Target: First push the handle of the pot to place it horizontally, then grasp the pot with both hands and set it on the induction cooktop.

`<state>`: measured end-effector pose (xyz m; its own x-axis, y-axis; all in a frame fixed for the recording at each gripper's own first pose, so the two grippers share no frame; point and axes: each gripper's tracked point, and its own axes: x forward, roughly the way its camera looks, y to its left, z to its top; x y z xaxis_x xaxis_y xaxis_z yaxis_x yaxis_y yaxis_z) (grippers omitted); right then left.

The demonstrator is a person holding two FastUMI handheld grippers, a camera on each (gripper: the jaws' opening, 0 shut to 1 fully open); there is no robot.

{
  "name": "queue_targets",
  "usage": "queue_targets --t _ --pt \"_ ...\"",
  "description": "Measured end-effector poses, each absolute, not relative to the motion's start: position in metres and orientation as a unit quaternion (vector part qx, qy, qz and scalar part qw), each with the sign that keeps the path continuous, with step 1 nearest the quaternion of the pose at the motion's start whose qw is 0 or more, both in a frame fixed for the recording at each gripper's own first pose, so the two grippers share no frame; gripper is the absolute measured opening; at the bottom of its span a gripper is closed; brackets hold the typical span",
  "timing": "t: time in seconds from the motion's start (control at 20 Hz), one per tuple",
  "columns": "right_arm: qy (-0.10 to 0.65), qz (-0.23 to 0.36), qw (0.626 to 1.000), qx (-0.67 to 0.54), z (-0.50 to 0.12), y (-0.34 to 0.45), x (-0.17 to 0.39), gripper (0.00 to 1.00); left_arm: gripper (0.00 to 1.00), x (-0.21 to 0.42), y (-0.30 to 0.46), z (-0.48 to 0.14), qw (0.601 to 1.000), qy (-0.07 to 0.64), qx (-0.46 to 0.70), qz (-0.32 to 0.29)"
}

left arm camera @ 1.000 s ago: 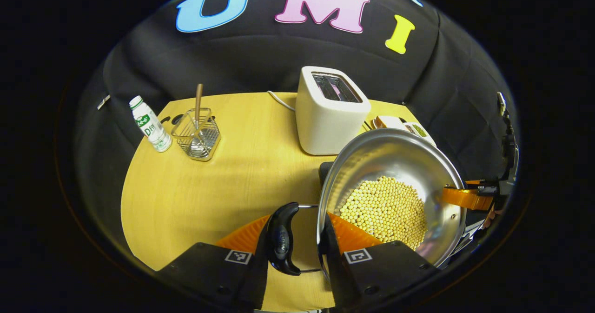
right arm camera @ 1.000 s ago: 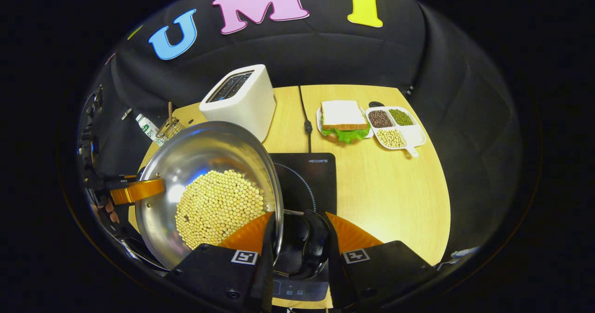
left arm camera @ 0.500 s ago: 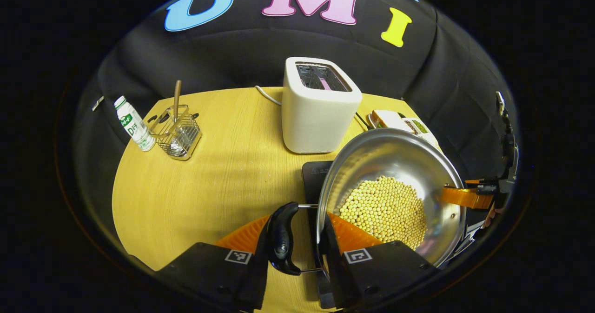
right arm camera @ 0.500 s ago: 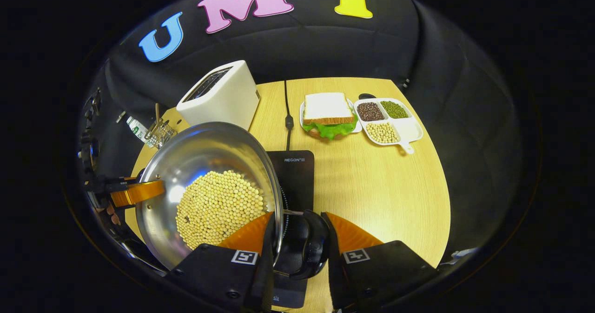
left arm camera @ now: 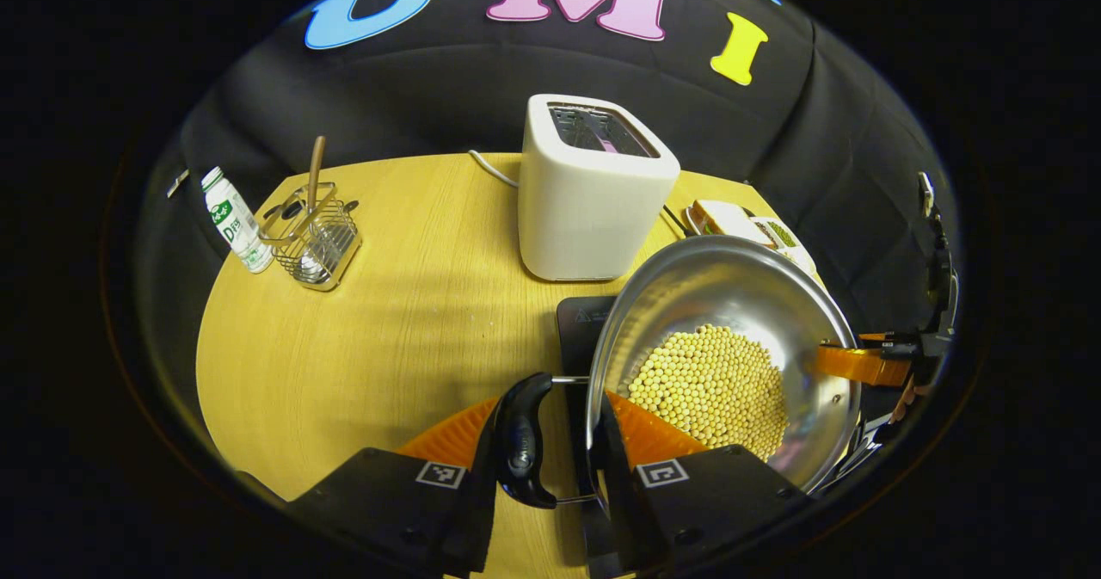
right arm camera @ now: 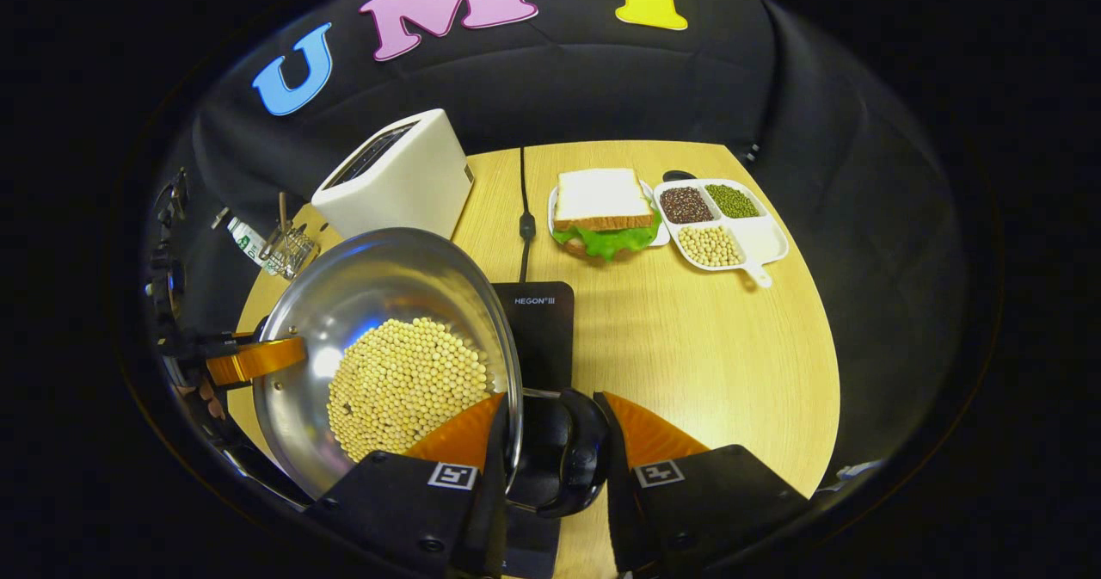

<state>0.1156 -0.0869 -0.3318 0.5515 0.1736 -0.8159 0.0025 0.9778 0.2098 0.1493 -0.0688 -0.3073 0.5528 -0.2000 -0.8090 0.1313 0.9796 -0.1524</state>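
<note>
A steel pot (left arm camera: 731, 304) holding pale beans (left arm camera: 710, 385) is gripped at both side handles. My left gripper (left arm camera: 546, 446) is shut on one black handle (left arm camera: 519, 450), with the pot's rim just right of it. In the right gripper view the pot (right arm camera: 370, 286) sits left of the other black handle (right arm camera: 575, 458), and my right gripper (right arm camera: 550, 458) is shut on it. The black induction cooktop (right arm camera: 542, 325) lies beneath the pot, partly hidden, and its corner (left arm camera: 575, 321) peeks out. Each gripper shows across the pot: the right gripper (left arm camera: 864, 364) and the left gripper (right arm camera: 249, 360).
A white toaster (left arm camera: 593, 196) stands behind the cooktop, its cord (right arm camera: 523, 218) running back. A wire cutlery basket (left arm camera: 311, 235) and a small bottle (left arm camera: 230, 222) are far left. A sandwich plate (right arm camera: 606, 213) and a divided bean tray (right arm camera: 722, 230) sit at the back right.
Both grippers have carried the pot sideways; the table's things have slid left in both views. More of the cooktop now shows beside the pot. Both grips are unchanged.
</note>
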Motion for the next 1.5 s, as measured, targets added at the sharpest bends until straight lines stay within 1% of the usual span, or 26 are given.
queue_targets --t 0.5,0.65,0.7,0.75,0.85,0.9,0.95,1.0,1.05,1.1,1.15,1.2,1.5 --pt "0.471 0.046 0.875 0.097 -0.333 -0.087 0.116 0.51 0.58 0.148 -0.070 -0.307 0.881 0.462 -0.038 -0.094" --pt "0.470 0.045 0.875 0.102 -0.331 -0.088 0.115 0.54 0.60 0.146 -0.071 -0.307 0.880 0.463 -0.039 -0.096" --pt "0.468 0.044 0.876 0.104 -0.332 -0.087 0.115 0.57 0.60 0.146 -0.071 -0.307 0.880 0.464 -0.041 -0.097" --pt "0.467 0.044 0.877 0.103 -0.332 -0.087 0.116 0.57 0.61 0.145 -0.071 -0.306 0.881 0.462 -0.043 -0.096" --pt "0.461 0.044 0.881 0.100 -0.329 -0.088 0.115 0.60 0.64 0.147 -0.070 -0.302 0.886 0.453 -0.043 -0.092" --pt "0.457 0.046 0.883 0.100 -0.326 -0.085 0.115 0.71 0.63 0.145 -0.071 -0.301 0.887 0.450 -0.043 -0.095" --pt "0.451 0.046 0.886 0.099 -0.323 -0.085 0.117 0.73 0.74 0.145 -0.072 -0.299 0.888 0.449 -0.040 -0.096" --pt "0.446 0.048 0.888 0.101 -0.320 -0.082 0.118 0.92 0.86 0.143 -0.072 -0.297 0.889 0.447 -0.035 -0.096" --pt "0.441 0.046 0.890 0.101 -0.316 -0.083 0.116 0.93 0.92 0.143 -0.071 -0.293 0.891 0.442 -0.031 -0.095" --pt "0.435 0.044 0.894 0.100 -0.311 -0.083 0.116 0.94 0.95 0.144 -0.070 -0.289 0.894 0.436 -0.028 -0.094" --pt "0.427 0.041 0.898 0.095 -0.308 -0.084 0.116 0.96 0.96 0.144 -0.070 -0.285 0.898 0.430 -0.024 -0.092" --pt "0.418 0.038 0.903 0.091 -0.302 -0.086 0.116 0.99 0.96 0.143 -0.069 -0.281 0.900 0.425 -0.020 -0.093" --pt "0.337 0.015 0.937 0.092 -0.243 -0.090 0.110 0.99 0.95 0.131 -0.070 -0.244 0.919 0.380 -0.024 -0.101"
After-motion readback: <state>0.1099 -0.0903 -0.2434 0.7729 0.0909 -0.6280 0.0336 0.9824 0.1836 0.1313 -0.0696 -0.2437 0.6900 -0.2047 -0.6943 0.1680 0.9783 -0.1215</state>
